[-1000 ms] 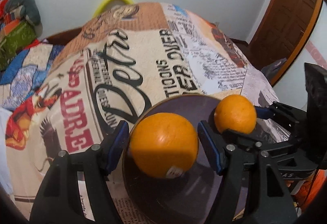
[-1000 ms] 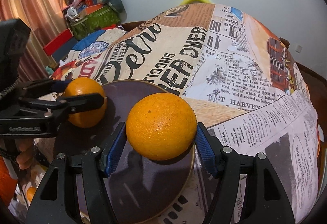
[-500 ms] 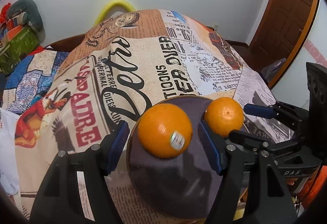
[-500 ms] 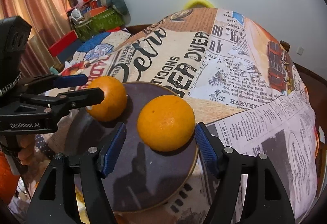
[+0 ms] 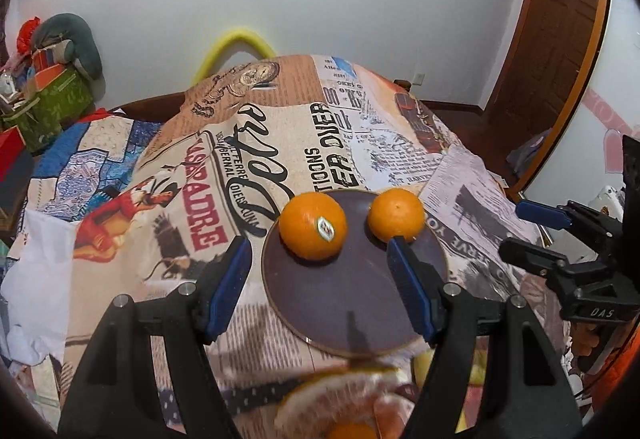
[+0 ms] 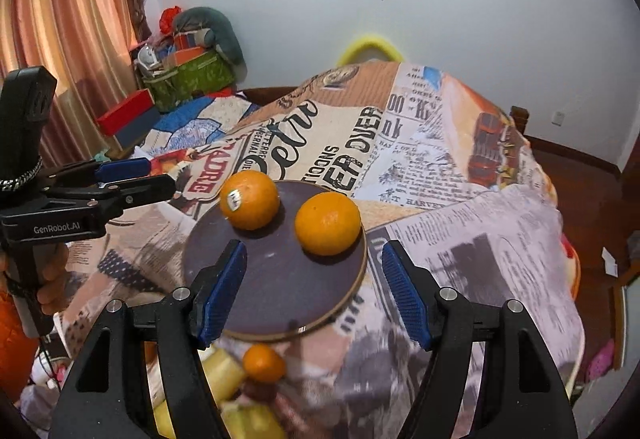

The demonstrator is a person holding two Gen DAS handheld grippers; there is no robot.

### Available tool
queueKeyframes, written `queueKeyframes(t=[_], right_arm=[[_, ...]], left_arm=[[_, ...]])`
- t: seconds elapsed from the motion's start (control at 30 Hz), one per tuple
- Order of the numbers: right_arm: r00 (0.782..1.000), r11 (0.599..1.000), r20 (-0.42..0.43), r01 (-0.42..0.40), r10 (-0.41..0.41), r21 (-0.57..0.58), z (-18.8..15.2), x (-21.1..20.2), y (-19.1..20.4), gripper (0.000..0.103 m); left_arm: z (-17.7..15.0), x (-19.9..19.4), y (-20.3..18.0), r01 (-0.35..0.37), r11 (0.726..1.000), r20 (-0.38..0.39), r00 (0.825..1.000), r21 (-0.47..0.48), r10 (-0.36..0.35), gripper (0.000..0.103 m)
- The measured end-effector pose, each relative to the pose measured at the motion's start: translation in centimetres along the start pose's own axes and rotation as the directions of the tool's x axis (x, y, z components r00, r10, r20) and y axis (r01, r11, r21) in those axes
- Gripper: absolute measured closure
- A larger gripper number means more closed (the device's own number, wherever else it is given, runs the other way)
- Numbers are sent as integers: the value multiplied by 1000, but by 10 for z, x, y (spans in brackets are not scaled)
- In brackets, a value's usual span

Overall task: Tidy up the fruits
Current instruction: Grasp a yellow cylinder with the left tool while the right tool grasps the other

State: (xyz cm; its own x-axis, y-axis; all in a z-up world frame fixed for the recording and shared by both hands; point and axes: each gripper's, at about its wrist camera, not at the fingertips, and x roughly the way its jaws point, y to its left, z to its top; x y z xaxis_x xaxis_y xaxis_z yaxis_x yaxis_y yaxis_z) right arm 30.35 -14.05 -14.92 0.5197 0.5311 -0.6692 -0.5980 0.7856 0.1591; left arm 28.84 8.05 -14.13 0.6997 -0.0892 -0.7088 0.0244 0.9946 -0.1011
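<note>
Nearest, more blurred fruit [image 6: 262, 363] waits below both black blue-padded grippers, left [image 5: 320, 287] and right [image 6: 314, 293], each spread and empty. Beyond, two round oranges, stickered [image 5: 313, 225] and plain [image 5: 396, 214], sit apart on the dark round plate [image 5: 344, 303]. Placing looks done; next probably means fetching another fruit.

I count 2 oranges [image 5: 312, 225] [image 5: 395, 214] on 1 round dark plate [image 5: 352, 303], and 1 of them has a sticker [image 5: 325, 227]. Below the plate's near edge there's 1 smaller orange [image 6: 264, 363], plus yellowish fruit too blurred to count. I hold 2 grippers, left [image 5: 320, 289] & right [image 6: 314, 293], each w/ 2 blue-padded fingers.
</note>
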Motion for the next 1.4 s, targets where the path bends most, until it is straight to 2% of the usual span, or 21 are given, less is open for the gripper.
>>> queueKeyframes(t=[0.4, 0.47, 0.63, 0.8, 0.93, 1.03, 1.1, 1.33, 1.4], right_arm=[[999, 999, 11, 41, -42, 23, -42, -55, 15, 29], [999, 998, 0, 35, -36, 48, -52, -58, 15, 26], [998, 997, -38, 51, -49, 61, -79, -61, 18, 26], [994, 995, -82, 81, -76, 54, -100, -53, 18, 26], [990, 995, -121, 77, -68, 66, -114, -41, 15, 26], [987, 994, -137, 93, -85, 53, -121, -32, 15, 26], [984, 993, -149, 105, -97, 50, -125, -27, 14, 26], [986, 996, -169, 3, 13, 93, -136, -22, 9, 45], [986, 995, -161, -19, 35, 101, -138, -22, 8, 49]], left_arm=[[-48, -45, -18, -9, 1000, -15, 1000, 15, 9, 32], [-55, -46, -21, 3, 1000, -23, 1000, 8, -3, 32], [-73, -43, -30, 22, 1000, -73, 997, 12, -21, 32], [-93, -28, -43, 56, 998, -138, 989, 13, -54, 32], [-104, -19, -58, 68, 997, -152, 986, 25, -64, 32], [-108, -17, -67, 52, 998, -135, 990, 40, -46, 43], [-108, -15, -72, 69, 997, -144, 988, 38, -63, 57], [-110, -8, -89, 139, 989, -179, 976, 52, -128, 72], [-112, -4, -95, 152, 987, -197, 971, 61, -137, 79]])
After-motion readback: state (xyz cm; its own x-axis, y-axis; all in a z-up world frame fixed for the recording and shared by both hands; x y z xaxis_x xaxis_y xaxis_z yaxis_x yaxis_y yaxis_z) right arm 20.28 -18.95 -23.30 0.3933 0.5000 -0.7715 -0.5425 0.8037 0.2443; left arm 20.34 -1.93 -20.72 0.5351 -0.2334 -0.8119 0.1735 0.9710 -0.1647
